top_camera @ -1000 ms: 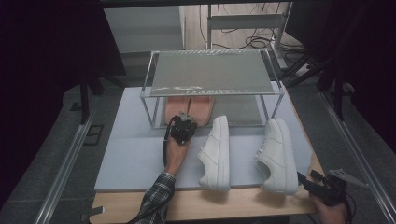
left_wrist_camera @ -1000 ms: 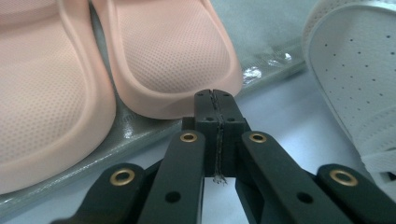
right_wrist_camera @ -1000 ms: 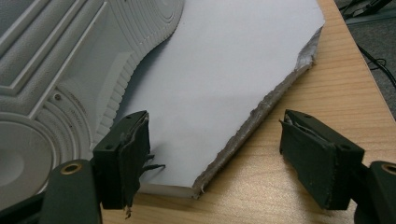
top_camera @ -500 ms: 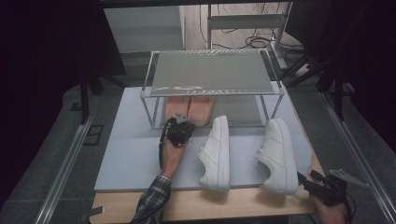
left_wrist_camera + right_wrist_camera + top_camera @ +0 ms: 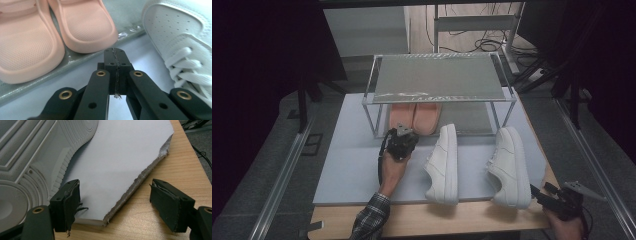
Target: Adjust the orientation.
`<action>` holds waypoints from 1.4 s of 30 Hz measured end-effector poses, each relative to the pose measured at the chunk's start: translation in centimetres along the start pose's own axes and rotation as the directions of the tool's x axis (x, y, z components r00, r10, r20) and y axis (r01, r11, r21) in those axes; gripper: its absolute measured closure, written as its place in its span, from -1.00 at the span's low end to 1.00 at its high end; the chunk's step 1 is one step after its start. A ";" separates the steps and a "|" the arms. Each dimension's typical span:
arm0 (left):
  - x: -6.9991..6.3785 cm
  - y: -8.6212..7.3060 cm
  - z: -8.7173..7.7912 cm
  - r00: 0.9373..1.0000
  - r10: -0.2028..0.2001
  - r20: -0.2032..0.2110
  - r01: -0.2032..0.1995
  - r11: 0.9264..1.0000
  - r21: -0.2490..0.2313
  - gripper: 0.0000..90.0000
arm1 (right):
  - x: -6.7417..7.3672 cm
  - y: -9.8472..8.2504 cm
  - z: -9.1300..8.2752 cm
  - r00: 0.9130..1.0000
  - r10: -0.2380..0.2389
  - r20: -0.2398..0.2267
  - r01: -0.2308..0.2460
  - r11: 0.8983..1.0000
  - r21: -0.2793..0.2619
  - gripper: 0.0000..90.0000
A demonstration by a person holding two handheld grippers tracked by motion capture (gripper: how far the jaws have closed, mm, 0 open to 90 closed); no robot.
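High view, left gripper point(image 5: 401, 136): is being held just in front of the pair of pink foam slippers point(image 5: 414, 118), with nothing gripped.
High view, slippers: are being kept side by side under the metal-framed rack with a grey mesh shelf point(image 5: 439, 78), on the pale grey mat point(image 5: 352, 160).
High view, right gripper point(image 5: 542, 192): is being held at the near right corner of the wooden table point(image 5: 462, 220), behind the heel of the right white lace-up sneaker point(image 5: 509, 165).
High view, left white lace-up sneaker point(image 5: 443, 162): is being left lying just beside the left gripper.
Left gripper view, jaws: are being pressed together, empty, pointing at the slipper toes point(image 5: 85, 25).
Right gripper view, jaws: are being held wide apart, empty, over the mat's frayed corner point(image 5: 120, 170) and the sneaker's sole point(image 5: 30, 157).
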State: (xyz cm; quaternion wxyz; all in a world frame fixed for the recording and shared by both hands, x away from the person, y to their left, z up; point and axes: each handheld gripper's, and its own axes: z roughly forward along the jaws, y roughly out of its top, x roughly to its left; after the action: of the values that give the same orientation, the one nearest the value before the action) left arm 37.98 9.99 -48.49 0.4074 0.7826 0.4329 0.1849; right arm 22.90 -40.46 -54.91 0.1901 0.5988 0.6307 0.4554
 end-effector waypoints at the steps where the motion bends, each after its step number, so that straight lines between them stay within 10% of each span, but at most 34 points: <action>1: 0.0 -0.1 -0.2 1.000 0.001 0.001 -0.001 1.000 0.002 0.99 | 0.0 0.0 0.0 1.000 -0.001 0.000 0.001 1.000 0.000 -0.46; 42: 1.4 -4.6 -7.2 1.000 -0.002 0.012 0.002 1.000 -0.018 0.48 | 0.1 0.0 0.0 1.000 -0.006 0.009 0.006 1.000 0.001 -0.45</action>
State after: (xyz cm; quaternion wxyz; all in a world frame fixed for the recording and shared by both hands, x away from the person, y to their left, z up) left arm 31.73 15.90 -47.92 0.4172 0.7795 0.4297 0.1837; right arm 22.90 -40.35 -54.89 0.1941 0.5988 0.6320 0.4520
